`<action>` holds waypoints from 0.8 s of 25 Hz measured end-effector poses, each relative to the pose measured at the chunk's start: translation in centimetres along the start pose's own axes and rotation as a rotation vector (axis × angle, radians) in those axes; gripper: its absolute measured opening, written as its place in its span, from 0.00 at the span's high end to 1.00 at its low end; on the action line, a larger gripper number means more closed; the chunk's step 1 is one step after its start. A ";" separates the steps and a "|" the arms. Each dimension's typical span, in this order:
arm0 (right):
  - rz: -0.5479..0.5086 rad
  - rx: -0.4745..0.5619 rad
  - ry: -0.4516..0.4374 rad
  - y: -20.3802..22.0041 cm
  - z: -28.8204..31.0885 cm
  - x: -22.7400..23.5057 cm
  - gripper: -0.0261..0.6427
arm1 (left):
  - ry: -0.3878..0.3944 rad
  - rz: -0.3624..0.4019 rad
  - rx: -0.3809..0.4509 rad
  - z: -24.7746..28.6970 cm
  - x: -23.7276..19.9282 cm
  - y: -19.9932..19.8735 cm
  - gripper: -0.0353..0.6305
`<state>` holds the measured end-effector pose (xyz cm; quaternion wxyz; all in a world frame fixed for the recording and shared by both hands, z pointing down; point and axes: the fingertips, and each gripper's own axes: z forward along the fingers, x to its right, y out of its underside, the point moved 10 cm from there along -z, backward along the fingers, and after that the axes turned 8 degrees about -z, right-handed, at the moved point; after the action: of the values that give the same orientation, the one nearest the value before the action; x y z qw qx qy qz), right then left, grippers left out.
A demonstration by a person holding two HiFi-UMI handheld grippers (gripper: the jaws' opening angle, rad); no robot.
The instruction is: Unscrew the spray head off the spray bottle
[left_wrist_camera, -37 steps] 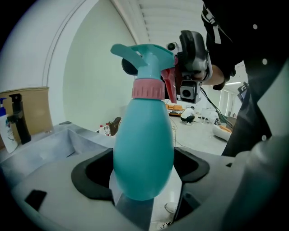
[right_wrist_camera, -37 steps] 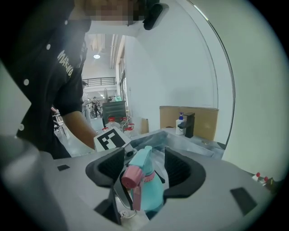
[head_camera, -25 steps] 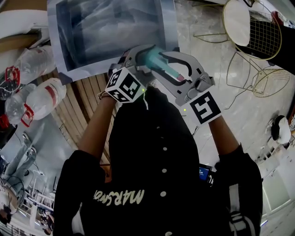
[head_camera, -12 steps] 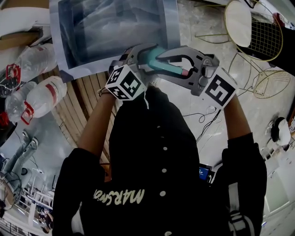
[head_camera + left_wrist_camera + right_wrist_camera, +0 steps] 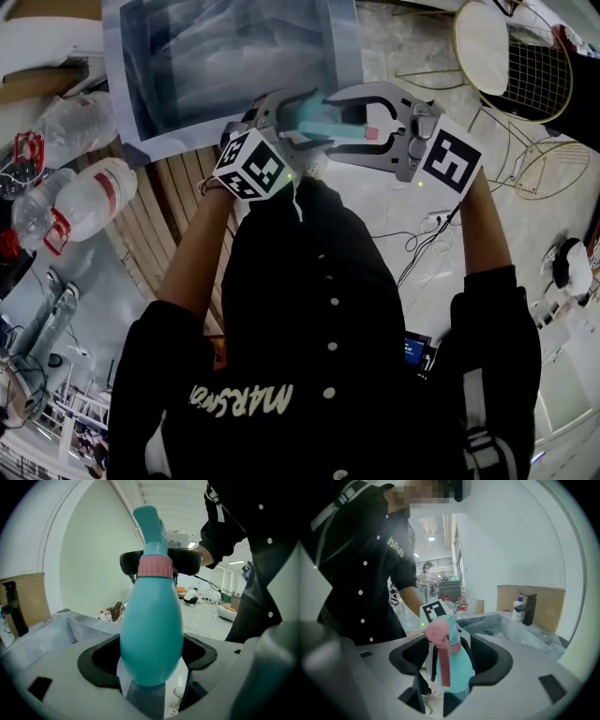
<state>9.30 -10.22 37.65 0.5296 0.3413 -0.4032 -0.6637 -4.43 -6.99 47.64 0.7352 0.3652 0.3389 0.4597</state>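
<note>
A teal spray bottle (image 5: 151, 634) with a pink collar (image 5: 155, 567) is held up in the air in front of the person's chest. My left gripper (image 5: 147, 663) is shut on its rounded body. The teal spray head (image 5: 449, 620) with its pink nozzle and trigger (image 5: 443, 665) sits between the jaws of my right gripper (image 5: 452, 660). Those jaws have just been opening, and a gap shows beside the head on at least one side. In the head view the bottle (image 5: 314, 114) lies roughly level between the left gripper (image 5: 286, 117) and the right gripper (image 5: 328, 122).
Several plastic water bottles (image 5: 89, 197) lie at the left beside a wooden slatted top (image 5: 178, 202). A grey sheet (image 5: 225, 56) lies ahead. Gold wire chairs (image 5: 525, 66) and a cable (image 5: 422, 239) are on the floor at the right. A black pump dispenser (image 5: 528, 607) stands by a cardboard box (image 5: 543, 599).
My right gripper has swung up and rolled around the spray head, its marker cube moving up and right, and its jaws now stand wider. The left gripper and bottle have stayed put.
</note>
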 end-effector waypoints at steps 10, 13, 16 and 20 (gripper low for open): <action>0.367 0.187 0.754 -0.6 -1.3 -8.9 0.53 | -0.013 -0.011 -0.003 -0.1 0.1 0.1 0.34; 0.403 0.173 0.795 -2.2 0.7 -10.8 0.54 | -0.019 -0.015 -0.005 -0.2 0.1 0.2 0.34; 0.412 0.133 0.780 -3.0 2.4 -10.3 0.54 | -0.024 -0.016 -0.004 -0.2 0.1 0.2 0.34; 0.456 0.162 0.797 -3.5 3.2 -8.5 0.54 | -0.027 -0.015 -0.008 -0.1 0.2 0.1 0.34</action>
<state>6.75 -0.94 36.17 0.7474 0.5125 -0.2834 -0.3137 -4.47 -6.70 47.65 0.7445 0.3660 0.3299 0.4505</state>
